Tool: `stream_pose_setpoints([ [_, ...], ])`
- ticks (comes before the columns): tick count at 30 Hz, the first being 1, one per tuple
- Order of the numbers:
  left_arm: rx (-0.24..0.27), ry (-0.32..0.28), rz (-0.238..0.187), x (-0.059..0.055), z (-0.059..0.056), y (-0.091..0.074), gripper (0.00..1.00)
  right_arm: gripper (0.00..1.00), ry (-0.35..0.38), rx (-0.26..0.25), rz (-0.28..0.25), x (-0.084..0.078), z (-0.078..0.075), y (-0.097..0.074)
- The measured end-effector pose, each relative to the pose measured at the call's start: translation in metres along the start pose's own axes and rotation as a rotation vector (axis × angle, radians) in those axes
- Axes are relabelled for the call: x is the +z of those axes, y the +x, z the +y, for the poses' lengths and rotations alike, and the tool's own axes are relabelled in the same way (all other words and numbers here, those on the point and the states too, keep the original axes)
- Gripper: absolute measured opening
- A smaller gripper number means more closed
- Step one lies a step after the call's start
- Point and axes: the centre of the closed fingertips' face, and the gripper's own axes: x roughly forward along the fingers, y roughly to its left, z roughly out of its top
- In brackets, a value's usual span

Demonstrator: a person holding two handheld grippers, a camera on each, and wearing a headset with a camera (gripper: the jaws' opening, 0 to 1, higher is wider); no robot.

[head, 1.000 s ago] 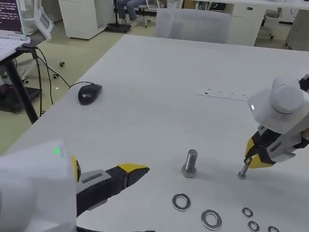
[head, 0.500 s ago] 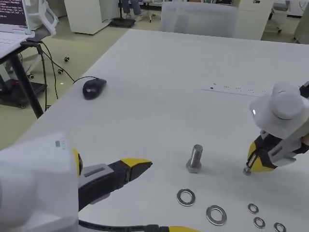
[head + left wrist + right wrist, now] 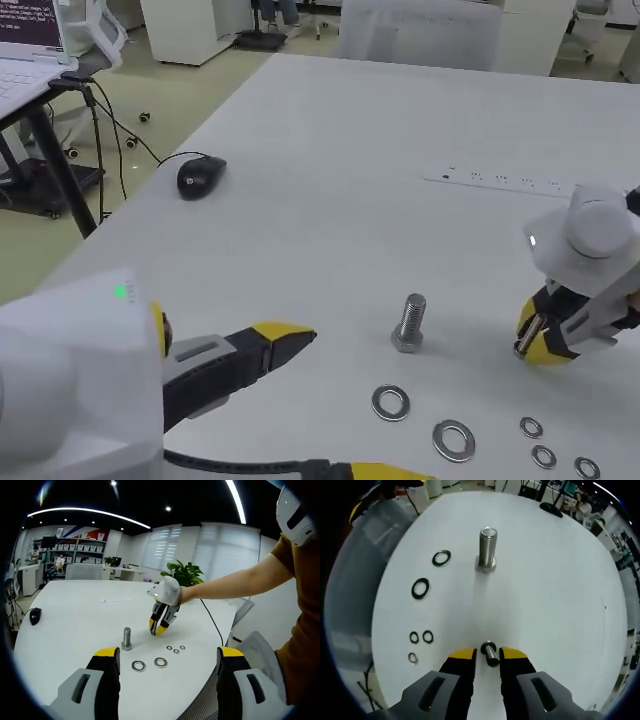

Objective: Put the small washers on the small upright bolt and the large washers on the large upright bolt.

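Observation:
The large bolt (image 3: 412, 322) (image 3: 488, 548) (image 3: 126, 639) stands upright on its head on the white table (image 3: 330, 180). My right gripper (image 3: 535, 338) (image 3: 488, 656) (image 3: 160, 625) is shut on the small bolt (image 3: 526, 337) (image 3: 489, 653), which leans just above the table right of the large bolt. Two large washers (image 3: 390, 403) (image 3: 453, 440) (image 3: 420, 588) lie flat in front of the large bolt. Three small washers (image 3: 543, 457) (image 3: 419, 638) (image 3: 176, 650) lie near the front right. My left gripper (image 3: 335, 405) (image 3: 167, 665) hovers open at the near left, holding nothing.
A black mouse (image 3: 201, 176) (image 3: 34, 615) with its cable lies at the table's left. A white power strip (image 3: 500, 182) lies at the far right. The table's left edge drops to a floor with cables; chairs stand beyond the far edge.
The small bolt stood straight on the table under my right gripper; now it leans between the yellow fingertips, which have come down around it. My left gripper has hardly moved.

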Motion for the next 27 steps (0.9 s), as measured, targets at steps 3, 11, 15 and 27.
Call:
stream_pose_setpoints([
  [3,-0.001,0.001,0.003,0.000,0.000,0.000,0.79,0.20,0.016,-0.007,-0.014,0.001,0.000,-0.002],
  [11,-0.009,0.019,-0.004,0.004,-0.002,-0.001,0.79,0.21,0.044,-0.040,-0.018,-0.006,0.005,-0.018],
  [15,-0.015,0.026,-0.005,0.005,-0.005,-0.003,0.79,0.21,0.064,-0.056,-0.025,-0.011,0.017,-0.026],
  [27,-0.079,0.054,-0.015,0.008,-0.027,-0.003,0.78,0.21,0.112,-0.093,-0.031,-0.021,0.056,-0.046],
])
